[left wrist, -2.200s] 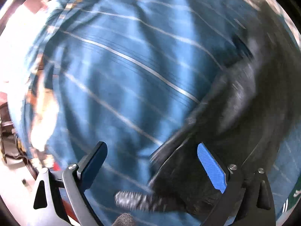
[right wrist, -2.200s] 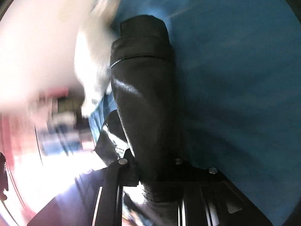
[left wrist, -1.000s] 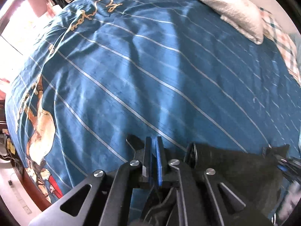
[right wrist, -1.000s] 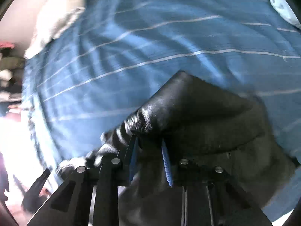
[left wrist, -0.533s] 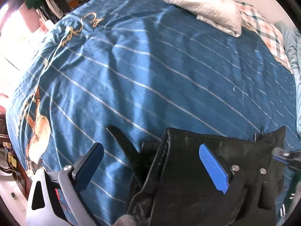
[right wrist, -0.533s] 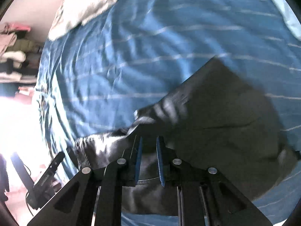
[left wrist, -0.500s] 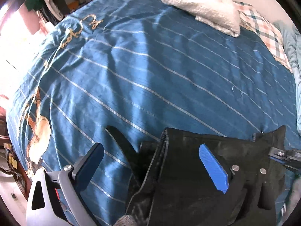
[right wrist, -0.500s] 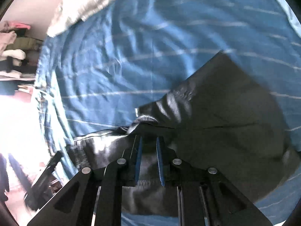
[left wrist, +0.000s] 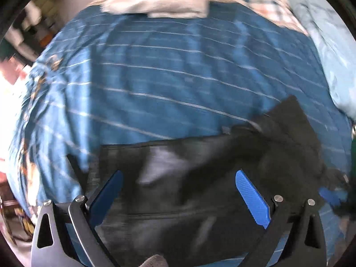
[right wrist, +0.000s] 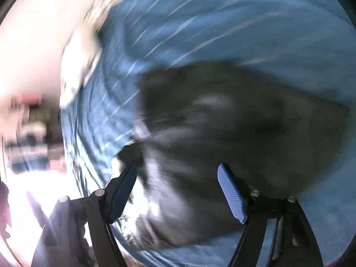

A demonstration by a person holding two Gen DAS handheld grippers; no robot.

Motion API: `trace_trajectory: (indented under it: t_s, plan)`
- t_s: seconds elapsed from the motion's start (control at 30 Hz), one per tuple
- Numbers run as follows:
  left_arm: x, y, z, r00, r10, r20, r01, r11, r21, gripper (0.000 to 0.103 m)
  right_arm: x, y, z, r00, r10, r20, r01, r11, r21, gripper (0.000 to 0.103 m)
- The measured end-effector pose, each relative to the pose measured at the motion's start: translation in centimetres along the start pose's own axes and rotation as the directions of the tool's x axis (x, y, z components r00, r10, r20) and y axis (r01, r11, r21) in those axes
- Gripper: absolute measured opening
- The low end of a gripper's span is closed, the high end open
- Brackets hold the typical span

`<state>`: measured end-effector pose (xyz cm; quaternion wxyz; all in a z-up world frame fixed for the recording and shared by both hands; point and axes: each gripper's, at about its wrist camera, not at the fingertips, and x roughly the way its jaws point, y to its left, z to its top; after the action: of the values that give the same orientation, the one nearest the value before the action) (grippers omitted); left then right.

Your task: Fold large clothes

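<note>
A black garment point(left wrist: 200, 178) lies spread on the blue striped bedspread point(left wrist: 166, 84), near the bed's front edge. My left gripper point(left wrist: 178, 191) is open and hovers just above the garment, holding nothing. In the right wrist view the same black garment point(right wrist: 233, 133) shows blurred on the bedspread point(right wrist: 222, 33). My right gripper point(right wrist: 175, 189) is open above it and empty. The right gripper's blue pad also shows at the right edge of the left wrist view point(left wrist: 331, 197).
A white fluffy pillow point(left wrist: 160, 2) lies at the head of the bed, next to a checked pillow point(left wrist: 251, 2). A pale blue quilt point(left wrist: 333, 51) lies along the right side. Cluttered shelves point(right wrist: 29, 129) stand beyond the bed's left edge.
My right gripper was shut on the black garment and has opened, letting it drop flat. My left gripper stays open. Both cameras are moving, so the view is blurred.
</note>
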<state>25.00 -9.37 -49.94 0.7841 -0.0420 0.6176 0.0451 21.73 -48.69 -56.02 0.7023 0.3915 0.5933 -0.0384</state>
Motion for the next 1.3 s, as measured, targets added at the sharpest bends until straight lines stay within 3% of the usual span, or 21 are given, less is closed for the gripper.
trace_trajectory:
  t_s: [0.07, 0.17, 0.23, 0.3, 0.4, 0.47, 0.53, 0.6, 0.63, 0.67, 0.77, 0.9, 1.17, 1.3]
  plan:
    - [1.5, -2.7, -0.2, 0.999, -0.006, -0.033, 0.007, 0.999, 0.033, 0.103, -3.1, -5.4, -1.0, 0.999, -0.034, 0.042, 0.029, 0.993, 0.117, 0.077]
    - [4.8, -4.9, -0.6, 0.994, -0.017, -0.109, 0.022, 0.999, 0.043, 0.103, -4.2, -12.3, -1.7, 0.999, -0.003, 0.048, -0.010, 0.965, 0.260, 0.077]
    - [7.6, -4.9, -1.0, 0.986, -0.015, -0.168, 0.018, 1.000, 0.019, 0.103, -2.9, -15.6, -1.5, 0.990, 0.125, 0.063, -0.138, 0.938, 0.318, 0.077]
    - [8.4, -4.2, -1.1, 0.984, -0.061, -0.168, 0.057, 0.998, -0.030, 0.103, -0.8, -17.3, -0.7, 0.965, 0.251, 0.074, -0.262, 0.906, 0.333, 0.077]
    - [8.3, -3.9, -1.2, 0.984, -0.080, -0.159, 0.079, 0.997, -0.011, 0.103, 2.3, -18.0, 0.7, 0.927, 0.362, 0.100, -0.374, 0.866, 0.331, 0.077]
    - [8.3, -3.8, -1.1, 0.982, -0.085, -0.168, 0.085, 0.996, -0.010, 0.103, 3.5, -17.4, 1.6, 0.897, 0.423, 0.126, -0.441, 0.842, 0.311, 0.078]
    - [8.4, -3.8, -0.9, 0.981, -0.077, -0.180, 0.077, 0.997, -0.007, 0.103, 4.4, -16.1, 2.6, 0.884, 0.445, 0.141, -0.467, 0.836, 0.288, 0.076]
    - [8.4, -4.0, -0.5, 0.982, -0.060, -0.177, 0.061, 0.998, 0.000, 0.103, 5.0, -14.8, 3.1, 0.888, 0.436, 0.148, -0.461, 0.844, 0.273, 0.053]
    - [8.4, -4.0, -0.3, 0.984, -0.053, -0.172, 0.053, 0.999, 0.000, 0.103, 5.2, -13.9, 3.3, 0.885, 0.442, 0.148, -0.466, 0.843, 0.268, 0.031]
    - [8.4, -4.1, -0.1, 0.984, -0.047, -0.170, 0.048, 0.999, 0.002, 0.103, 5.1, -13.5, 3.4, 0.881, 0.447, 0.154, -0.473, 0.842, 0.261, 0.027]
    - [8.7, -4.5, 0.3, 0.983, -0.048, -0.176, 0.048, 0.999, -0.003, 0.103, 3.5, -10.6, 3.6, 0.859, 0.483, 0.167, -0.509, 0.838, 0.197, 0.023]
    - [8.8, -4.4, 0.4, 0.985, -0.067, -0.156, 0.066, 0.998, -0.011, 0.103, 0.8, -5.4, 3.0, 0.853, 0.508, 0.120, -0.517, 0.853, 0.065, 0.021]
    - [8.8, -2.0, -0.7, 0.977, -0.181, -0.112, 0.171, 0.981, -0.094, 0.103, -0.9, 5.0, 1.4, 0.889, 0.459, -0.001, -0.452, 0.877, -0.164, 0.021]
    - [7.4, 1.6, -1.1, 0.953, -0.279, -0.118, 0.249, 0.943, -0.219, 0.103, -1.4, 10.4, -0.5, 0.907, 0.419, -0.049, -0.415, 0.865, -0.282, 0.021]
